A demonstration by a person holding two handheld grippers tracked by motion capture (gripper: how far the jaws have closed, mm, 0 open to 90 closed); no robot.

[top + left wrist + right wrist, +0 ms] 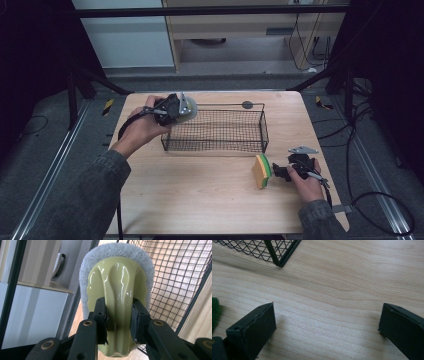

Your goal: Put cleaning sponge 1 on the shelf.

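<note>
Leftward, the left gripper (175, 109), its jaws clenched on the green handle of a scrubbing pad (117, 290), holds it above the left end of the wire basket (220, 131). Rightward on the pale wooden table (200, 190), surrounded by grey carpet (45, 150), the right gripper (325, 322) rests with jaws released beside a yellow-green sponge (261, 170).

The scrubber (117, 290) has a glossy pale olive-green handle backed by a light grey fibrous pad. At about 2 o'clock from it, the wire basket (220, 131) is black, in a fine square grid. The table (200, 200) is light wood with wavy grain. At about 4 o'clock from the basket, the sponge (261, 171) is yellow with a green scouring layer. Both the left gripper (118, 317) and the right gripper (327, 322) are black
</note>
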